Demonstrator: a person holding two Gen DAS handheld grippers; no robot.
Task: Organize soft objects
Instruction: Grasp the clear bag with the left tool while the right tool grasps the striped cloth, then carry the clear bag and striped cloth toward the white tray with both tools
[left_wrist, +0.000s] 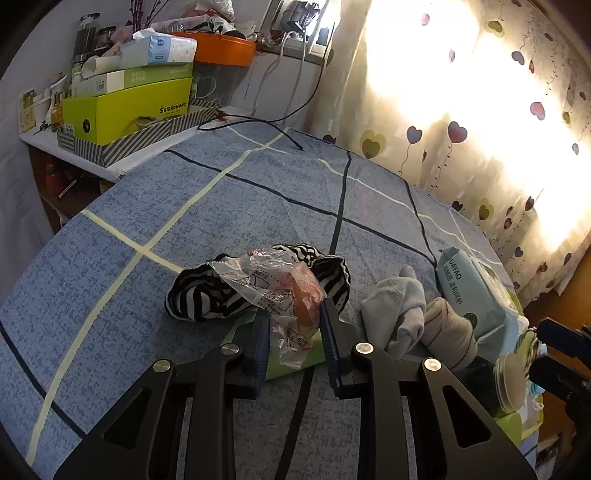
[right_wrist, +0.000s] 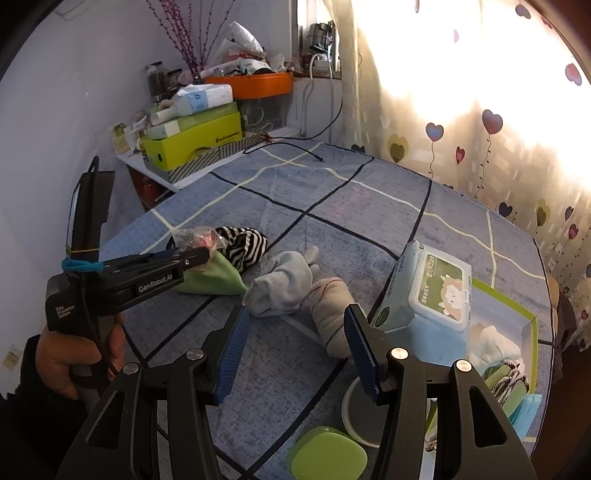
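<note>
Here, left gripper (left_wrist: 295, 325) pinching a crinkled plastic packet (left_wrist: 280, 291) between its pads, packet above the striped cloth (left_wrist: 207, 295) and green pouch (right_wrist: 214, 277) on the blue bedspread (left_wrist: 184, 206), right gripper (right_wrist: 295, 347) wide apart, empty, grey sock (right_wrist: 284, 284) and beige sock (right_wrist: 332, 314) just ahead.

I'm seeing the bedsheet (left_wrist: 258, 206) showing as matt woven cloth with a mottled, slightly rough face. The plastic bag (left_wrist: 273, 284) is looking thin, crinkled and glossy, lying against soft striped knit cloth (left_wrist: 199, 295). The grey sock (right_wrist: 284, 284) is reading as ribbed matt knit. The wipes pack (right_wrist: 424, 295) is shining as smooth plastic film, and my right gripper (right_wrist: 295, 347) is showing ridged blue rubbery pads (right_wrist: 232, 350) on matt black arms
</note>
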